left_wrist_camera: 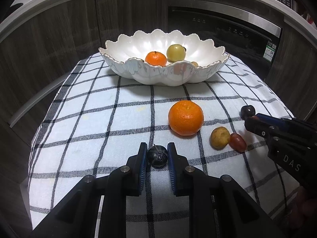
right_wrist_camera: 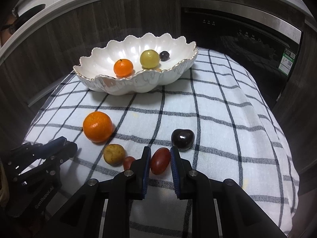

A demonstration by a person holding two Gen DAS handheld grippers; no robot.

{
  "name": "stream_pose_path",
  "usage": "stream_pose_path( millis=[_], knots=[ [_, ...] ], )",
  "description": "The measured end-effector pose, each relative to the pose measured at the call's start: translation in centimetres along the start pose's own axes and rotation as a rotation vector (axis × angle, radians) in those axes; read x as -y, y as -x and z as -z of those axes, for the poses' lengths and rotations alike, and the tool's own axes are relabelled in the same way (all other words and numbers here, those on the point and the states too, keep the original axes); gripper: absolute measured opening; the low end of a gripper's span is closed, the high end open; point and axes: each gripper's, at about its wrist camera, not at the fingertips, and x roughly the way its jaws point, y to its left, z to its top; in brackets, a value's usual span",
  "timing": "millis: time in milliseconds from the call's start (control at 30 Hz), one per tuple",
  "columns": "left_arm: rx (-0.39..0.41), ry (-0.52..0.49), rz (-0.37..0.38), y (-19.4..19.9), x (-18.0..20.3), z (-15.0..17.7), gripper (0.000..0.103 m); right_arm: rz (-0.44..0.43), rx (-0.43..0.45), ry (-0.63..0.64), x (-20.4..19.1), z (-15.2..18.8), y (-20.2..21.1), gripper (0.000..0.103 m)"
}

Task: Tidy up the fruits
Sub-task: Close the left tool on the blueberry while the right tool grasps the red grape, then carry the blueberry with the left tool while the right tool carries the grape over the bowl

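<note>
Your left gripper point(left_wrist_camera: 157, 154) sat low over the checked cloth point(left_wrist_camera: 99, 119) on the surface, its jaws closed against both sides of a small dark fruit point(left_wrist_camera: 158, 156) that rested on the cloth. Your right gripper point(right_wrist_camera: 160, 159) had its jaws on either side of a red oval fruit point(right_wrist_camera: 159, 161), pads touching or almost touching it; I could not tell whether they gripped it. Crowding that fruit were a second small red fruit point(right_wrist_camera: 128, 162) just to its left, a yellowish-brown round fruit point(right_wrist_camera: 114, 154) beside that, and a glossy dark cherry point(right_wrist_camera: 182, 139) just beyond the right jaw. A large orange point(right_wrist_camera: 97, 126) lay farther left. The scalloped white bowl point(right_wrist_camera: 111, 87) stood at the far end, holding a small orange point(right_wrist_camera: 123, 67), a yellow-green fruit point(right_wrist_camera: 149, 59) and a dark one point(right_wrist_camera: 164, 55).
</note>
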Motion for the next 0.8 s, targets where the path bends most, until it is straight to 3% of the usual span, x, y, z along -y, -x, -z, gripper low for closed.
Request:
stream_pose_path(
  millis=[800],
  knots=[
    [0.045, 0.024, -0.018, 1.5, -0.5, -2.4, 0.021, -0.005, 0.063, 0.002, -0.4, -2.1, 1.9, 0.022]
  ],
)
